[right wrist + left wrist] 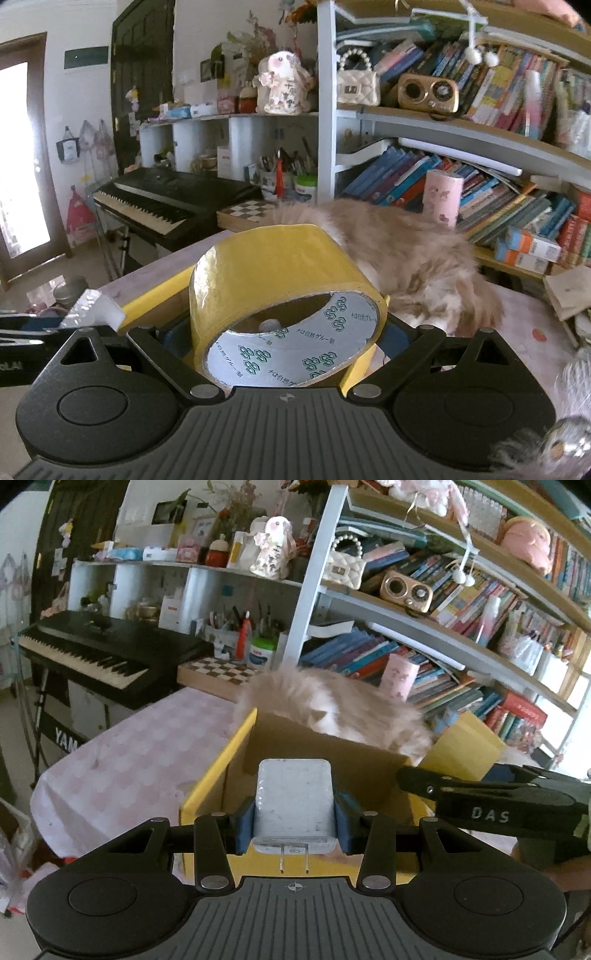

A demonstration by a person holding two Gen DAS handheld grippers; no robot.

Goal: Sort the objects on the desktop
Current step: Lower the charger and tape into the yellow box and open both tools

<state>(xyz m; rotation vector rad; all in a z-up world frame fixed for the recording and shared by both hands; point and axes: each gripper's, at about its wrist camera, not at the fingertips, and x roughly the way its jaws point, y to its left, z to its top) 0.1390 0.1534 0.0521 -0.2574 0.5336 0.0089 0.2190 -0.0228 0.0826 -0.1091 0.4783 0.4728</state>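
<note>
Left gripper with blue fingers pinching a white charger, flat prongs pointing back at the camera, hanging right over the open cardboard box with the yellow outside. Box sitting on the worktop with the pink checked cover, toward its near edge; inside of the box, as far as visible past the charger, just bare brown wall and nothing else to make out. Fluffy tan-and-white cat right behind the box's far wall, blurry, partly hidden by it. Right gripper clamped on a roll of yellow tape, fingers pressed against both sides of the roll, printed white core facing the camera, also held above the same box with the yellow flap showing to the left of the roll. Other gripper poking into each view from the side, so both held close together over the box. Further back off the worktop's far edge: chessboard, pen cup stuffed with pens, black keyboard, and a bookshelf crammed with books. Neither charger nor tape dropped in yet.
</note>
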